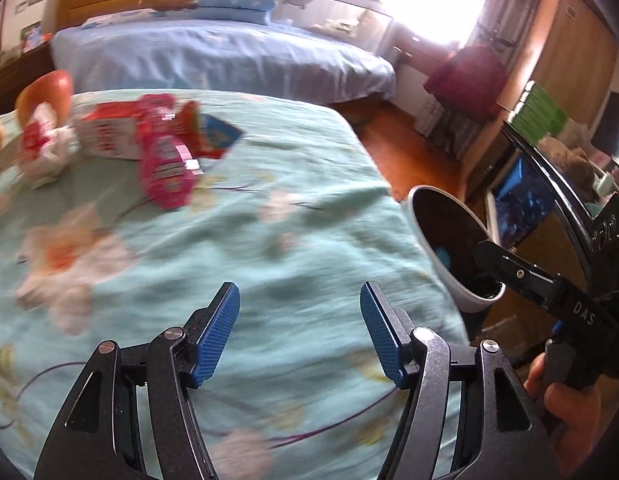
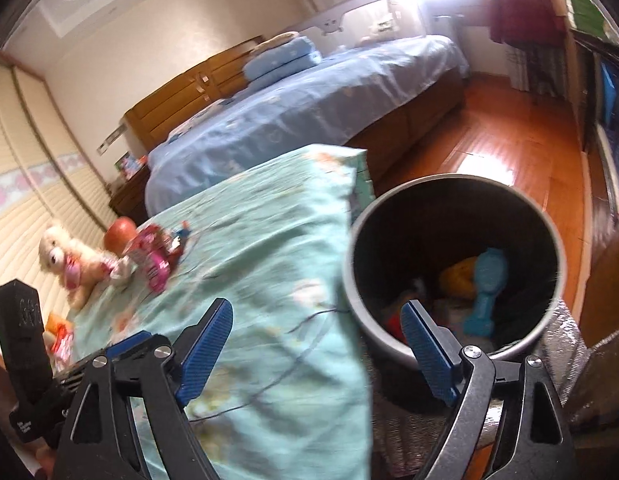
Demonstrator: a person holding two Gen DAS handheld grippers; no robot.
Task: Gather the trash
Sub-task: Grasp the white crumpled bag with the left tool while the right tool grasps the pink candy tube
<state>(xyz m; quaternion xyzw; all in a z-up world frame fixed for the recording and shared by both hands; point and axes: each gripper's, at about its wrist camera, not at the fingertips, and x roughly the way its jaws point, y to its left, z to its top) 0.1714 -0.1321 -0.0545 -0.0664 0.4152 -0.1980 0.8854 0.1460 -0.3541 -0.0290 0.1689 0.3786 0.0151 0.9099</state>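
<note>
While both grippers hang released and empty, the left gripper (image 1: 299, 332) over the green bedspread (image 1: 237, 240) and the right gripper (image 2: 317, 352) beside the bin (image 2: 557, 248), the remaining trash (image 1: 165, 164), pink and red wrappers, lies well away near an apple (image 1: 45, 94). Picking from that jumble, the jaws could snag the bedspread or knock the apple, and the plush dog (image 2: 69, 260) nearby might be mistaken for trash.

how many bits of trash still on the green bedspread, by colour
pink wrapper: 1
red and white carton: 1
red and blue packet: 1
red and white crumpled wrapper: 1
total: 4, as far as the blur lets me tell
</note>
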